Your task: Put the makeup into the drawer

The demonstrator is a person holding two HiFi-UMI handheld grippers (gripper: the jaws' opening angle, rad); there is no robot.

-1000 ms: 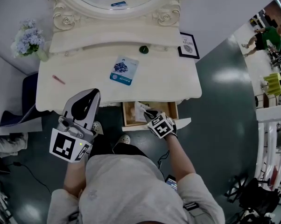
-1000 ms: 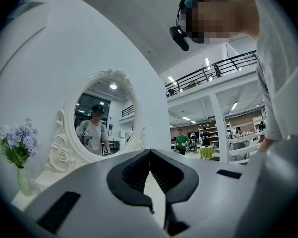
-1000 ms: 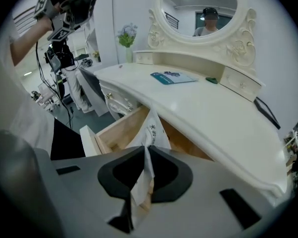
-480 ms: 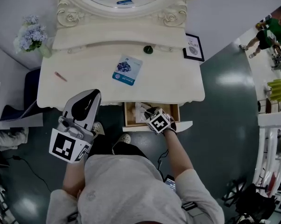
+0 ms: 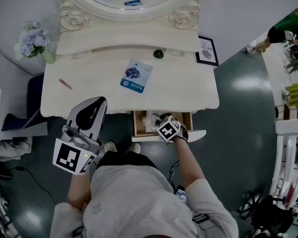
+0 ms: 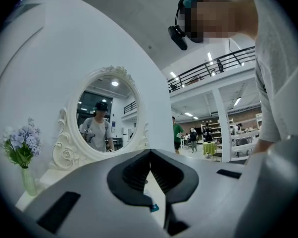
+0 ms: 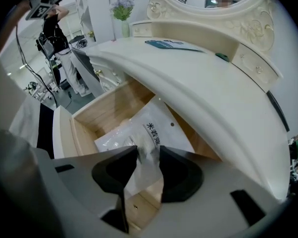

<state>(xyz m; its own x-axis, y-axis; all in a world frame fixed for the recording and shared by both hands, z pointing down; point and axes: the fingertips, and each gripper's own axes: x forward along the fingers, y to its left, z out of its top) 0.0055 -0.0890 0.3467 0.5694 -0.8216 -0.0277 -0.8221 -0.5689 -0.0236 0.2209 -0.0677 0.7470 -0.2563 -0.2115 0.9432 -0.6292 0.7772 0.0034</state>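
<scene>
A white sachet of makeup (image 7: 154, 128) with dark print lies in the open wooden drawer (image 7: 89, 118) under the dressing table's top. My right gripper (image 7: 148, 165) points steeply down into the drawer. Its jaws are opening; the sachet's near end shows in the gap and the pads stand apart from it. From the head view the right gripper (image 5: 160, 121) sits over the drawer (image 5: 137, 125), with the sachet (image 5: 150, 118) partly hidden beneath it. My left gripper (image 5: 89, 110) hovers level before the table's front edge, shut and empty (image 6: 150, 168).
On the cream tabletop (image 5: 89, 90) lie a blue-printed packet (image 5: 136, 76), a pink stick (image 5: 65, 83) and a small dark green round thing (image 5: 159, 53). A vase of flowers (image 5: 32, 38) stands far left, a framed card (image 5: 207, 51) far right, beneath an oval mirror (image 6: 102, 120).
My right gripper has sunk lower into the drawer with the sachet. The left gripper has stayed where it was.
</scene>
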